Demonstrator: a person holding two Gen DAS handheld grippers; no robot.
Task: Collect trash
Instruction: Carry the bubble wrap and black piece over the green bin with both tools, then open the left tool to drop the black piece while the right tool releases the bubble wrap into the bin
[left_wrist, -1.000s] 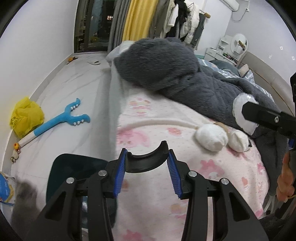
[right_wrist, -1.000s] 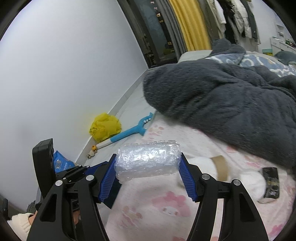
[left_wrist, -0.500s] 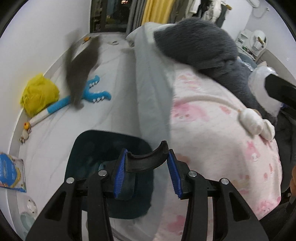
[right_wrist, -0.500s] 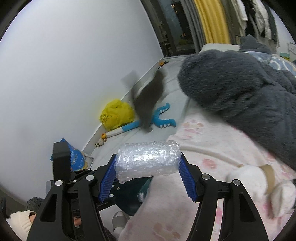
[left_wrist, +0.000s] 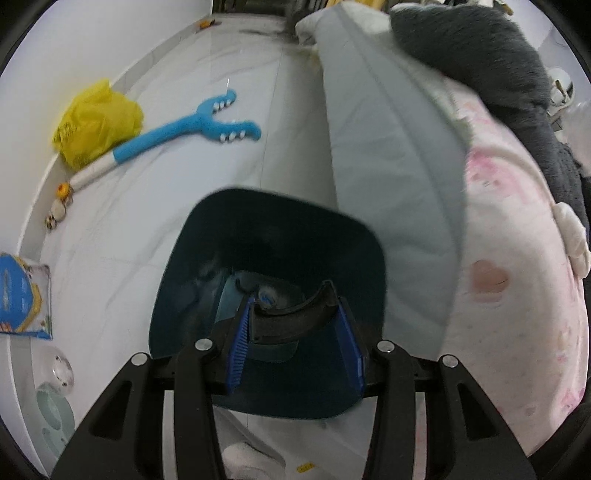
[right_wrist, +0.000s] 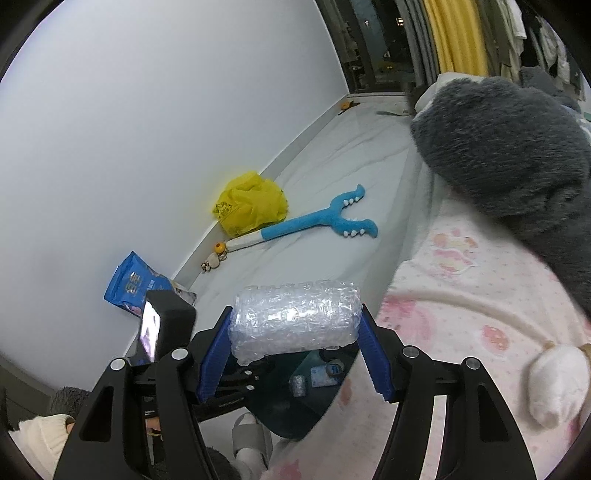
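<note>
Trash bin (left_wrist: 207, 266) sits on the floor beside the bed, straight under the left gripper (left_wrist: 295, 339), whose jaws clamp a curved black scrap (left_wrist: 295, 314). Right gripper (right_wrist: 295, 350) holds a bubble-wrap roll (right_wrist: 293, 321) crosswise, bin just below.

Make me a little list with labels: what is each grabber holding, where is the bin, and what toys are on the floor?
Left gripper: shut on a curved black piece
Right gripper: shut on a bubble wrap roll
Bin: dark bin on the floor beside the bed, right under the left gripper, some trash already inside
Floor by wall: blue fork-shaped toy, yellow bag, blue packet
Bed: pink blanket, grey fluffy blanket
</note>
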